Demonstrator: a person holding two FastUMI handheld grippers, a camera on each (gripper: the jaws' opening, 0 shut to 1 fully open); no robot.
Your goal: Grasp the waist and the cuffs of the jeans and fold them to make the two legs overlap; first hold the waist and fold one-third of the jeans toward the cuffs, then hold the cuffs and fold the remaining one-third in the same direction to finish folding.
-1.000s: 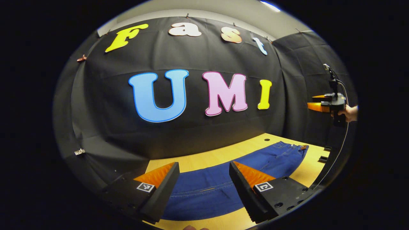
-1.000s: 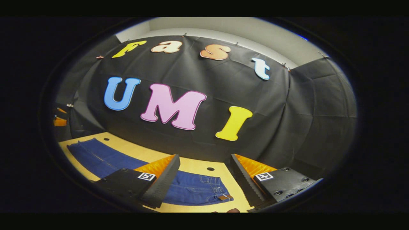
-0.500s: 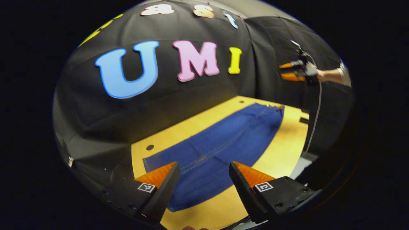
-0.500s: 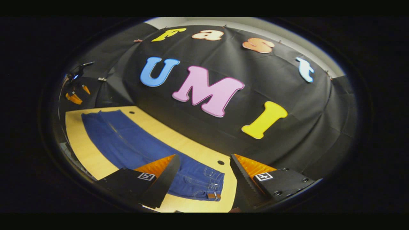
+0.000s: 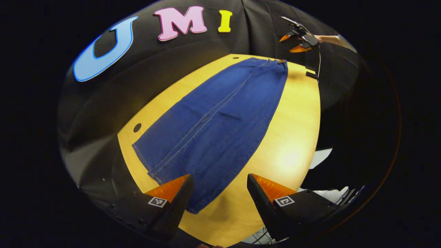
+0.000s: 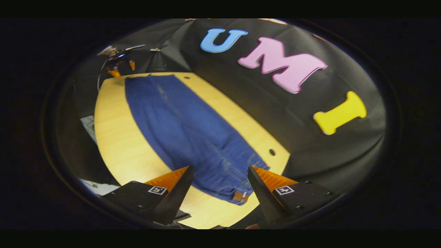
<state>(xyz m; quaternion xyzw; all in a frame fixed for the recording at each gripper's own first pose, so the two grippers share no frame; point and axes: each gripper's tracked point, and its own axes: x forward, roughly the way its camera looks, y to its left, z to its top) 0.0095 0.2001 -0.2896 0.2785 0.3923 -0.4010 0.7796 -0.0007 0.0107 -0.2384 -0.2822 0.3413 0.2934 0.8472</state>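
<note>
- The jeans (image 5: pixel 220 113) lie flat and unfolded on the wooden desk (image 5: pixel 293 137), stretched lengthwise, the two legs side by side and touching along the middle seam
- In the left gripper view the cuffs (image 5: pixel 165 172) lie at the near end, just beyond the left claw (image 5: pixel 218 187), and the waist (image 5: pixel 272 62) lies at the far end
- The left claw hangs above the desk with its fingers spread wide and nothing between them; it is clear of the cloth
- In the right gripper view the waist (image 6: pixel 237 194) with its brown patch lies at the near end, between the fingers of the right claw (image 6: pixel 218 179) as seen from above
- The right claw is also wide open and holds nothing, raised above the fabric
- Far off in the left gripper view, the right claw (image 5: pixel 293 41) hangs near the waist end, held by a hand (image 5: pixel 325 38)
- Far off in the right gripper view, the left claw (image 6: pixel 120 67) hangs above the cuff end
- A small dark hole (image 5: pixel 137 127) marks the desk beside the cuffs, near the black cloth wall
</note>
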